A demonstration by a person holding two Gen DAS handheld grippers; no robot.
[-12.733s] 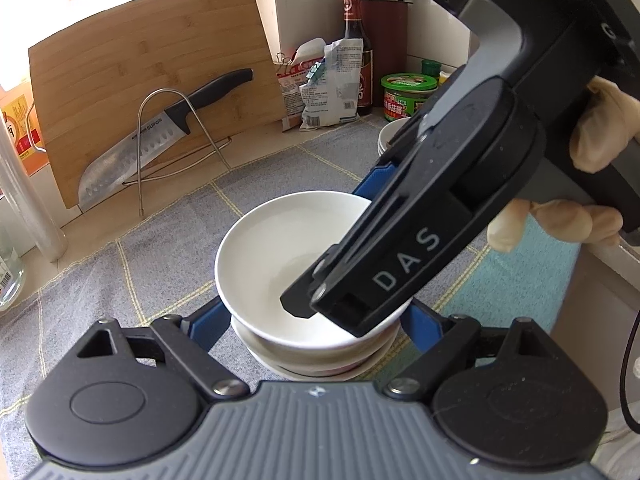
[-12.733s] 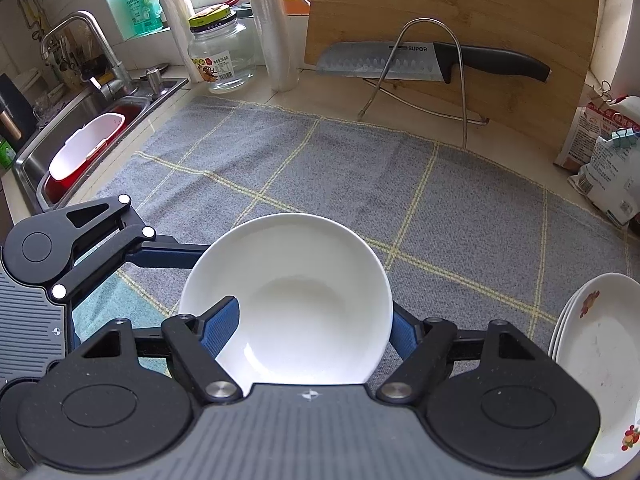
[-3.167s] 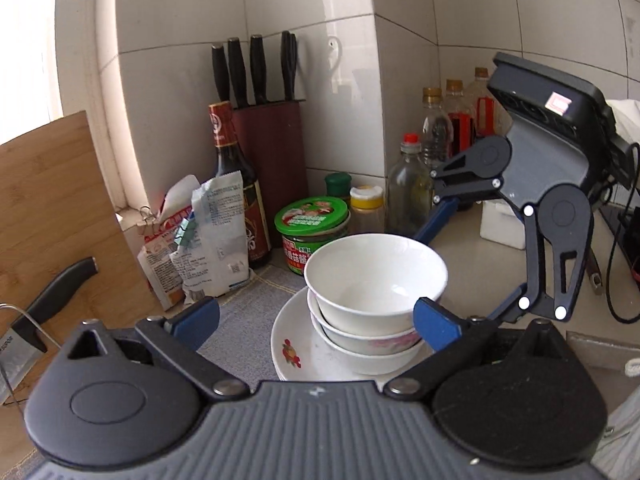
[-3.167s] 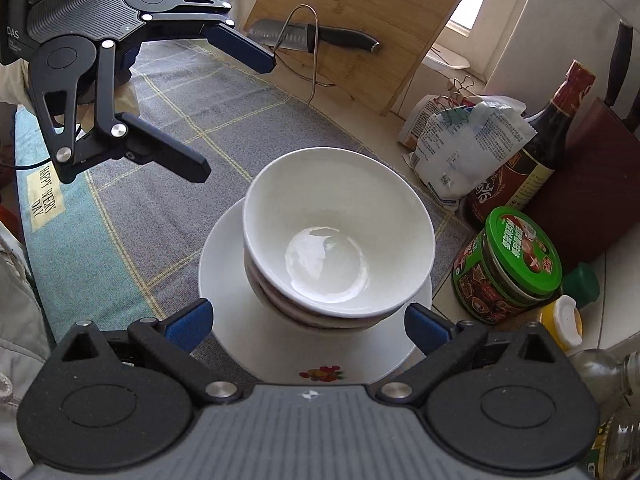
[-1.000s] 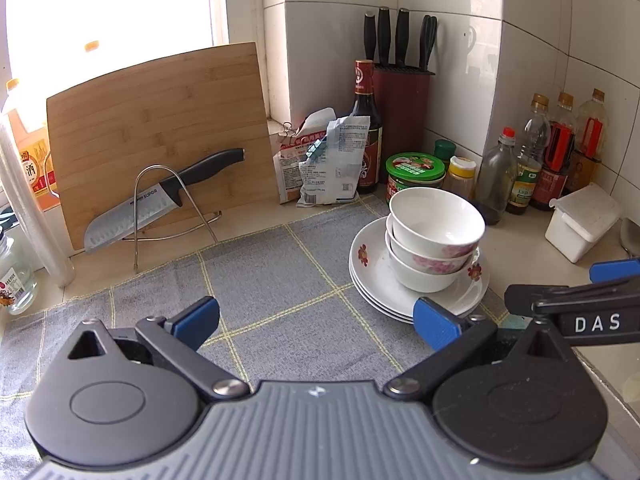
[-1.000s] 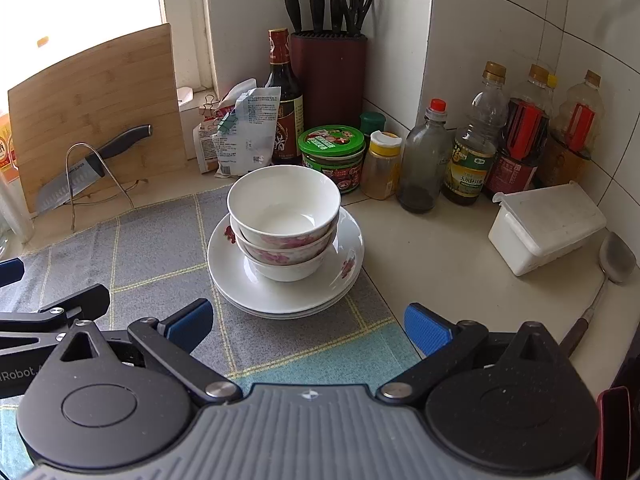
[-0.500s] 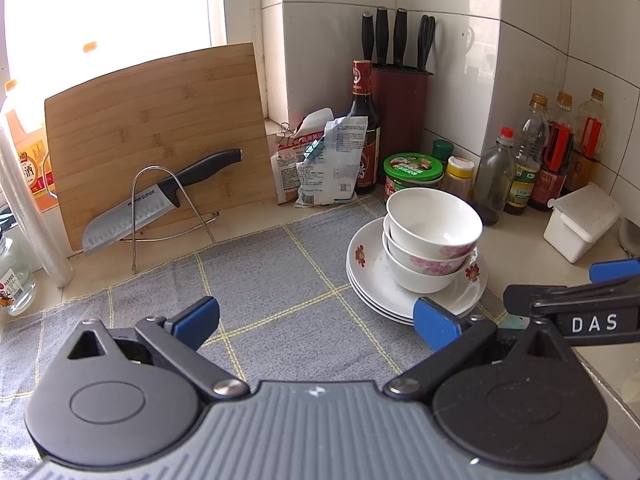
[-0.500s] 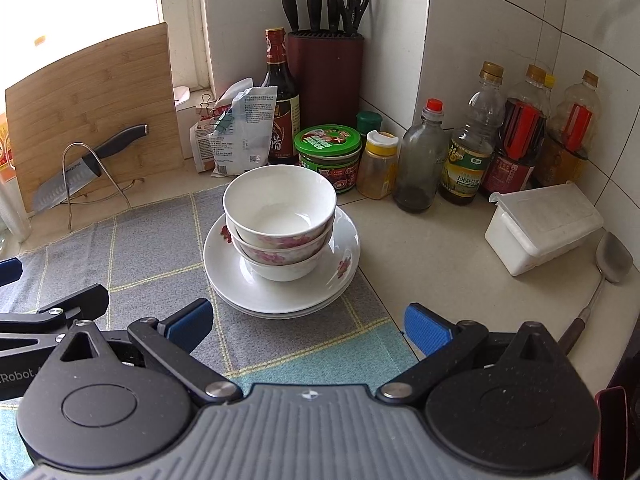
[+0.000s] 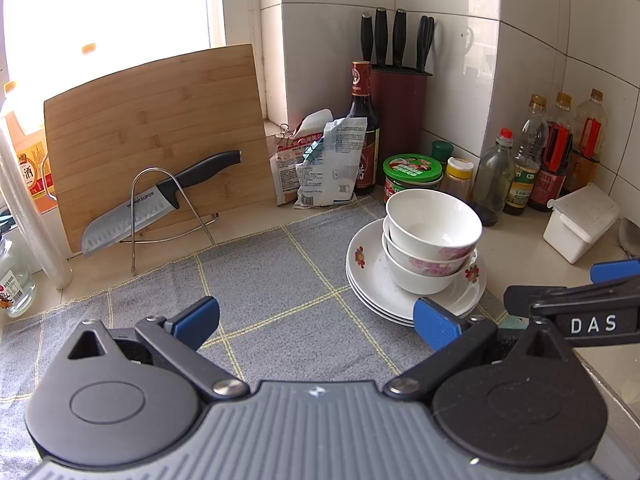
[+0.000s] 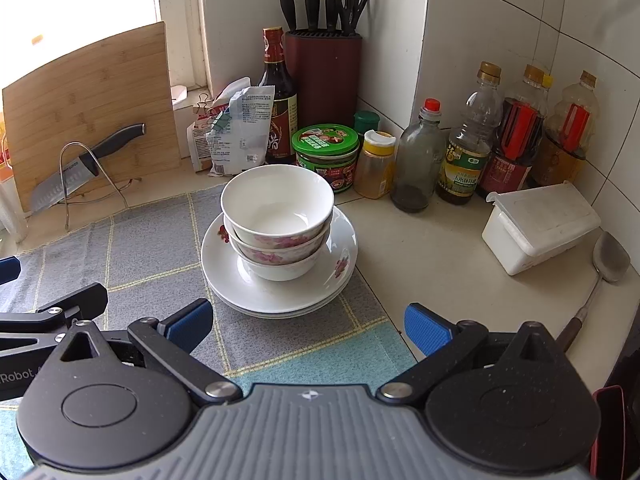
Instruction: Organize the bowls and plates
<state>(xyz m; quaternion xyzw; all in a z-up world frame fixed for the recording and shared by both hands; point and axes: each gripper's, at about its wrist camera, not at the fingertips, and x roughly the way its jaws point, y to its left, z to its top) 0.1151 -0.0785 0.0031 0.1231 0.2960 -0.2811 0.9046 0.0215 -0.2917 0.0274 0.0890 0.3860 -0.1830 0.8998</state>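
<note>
Three nested white bowls (image 9: 432, 240) (image 10: 278, 216) with pink flowers stand on a stack of white flowered plates (image 9: 372, 284) (image 10: 280, 294) at the right end of the grey checked mat. My left gripper (image 9: 316, 322) is open and empty, hovering over the mat to the near left of the stack. My right gripper (image 10: 306, 326) is open and empty too, held back just in front of the plates. The right gripper's finger shows at the right edge of the left wrist view.
A bamboo cutting board (image 9: 156, 136) and a knife (image 9: 160, 200) on a wire stand are at the back left. Packets, a soy bottle, a knife block (image 10: 324, 76), jars and oil bottles line the tiled corner. A white box (image 10: 540, 224) and a spoon (image 10: 608, 260) lie to the right.
Both grippers have stayed nearly still over the last second, drifting only slightly. The bowl stack has not moved. Earlier the bowls were carried onto the plates and let go.
</note>
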